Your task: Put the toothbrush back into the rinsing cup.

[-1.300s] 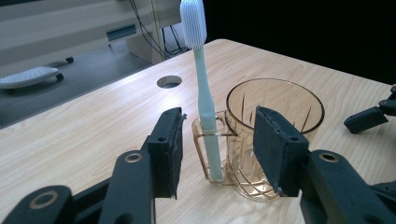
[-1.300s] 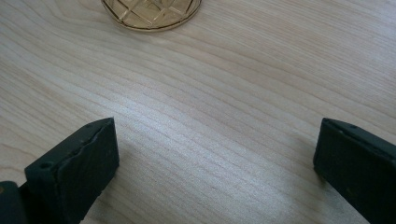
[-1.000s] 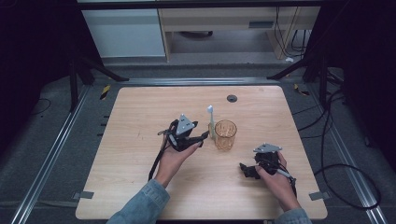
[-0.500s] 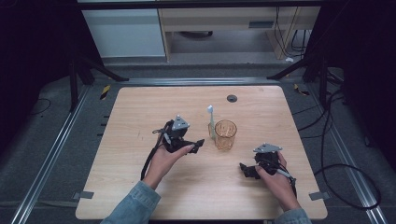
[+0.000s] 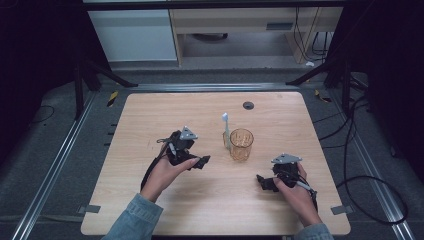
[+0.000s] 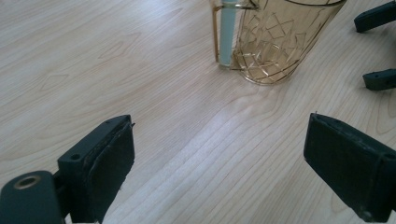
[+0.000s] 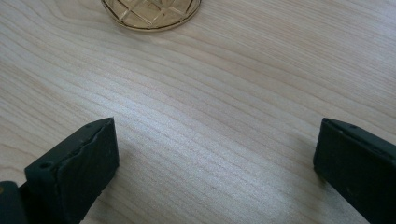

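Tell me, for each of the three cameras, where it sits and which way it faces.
High view: fixed above the person's side, looking forward and down on the light wooden table; both forearms and the left gripper and right gripper show.
Left gripper view: rides the left gripper, low over the table, facing the amber patterned plastic cup with a pale blue-white stick; its jaws are wide apart.
Right gripper view: rides the right gripper, angled at the tabletop; its jaws are wide apart.
Shared: all three show the cup.
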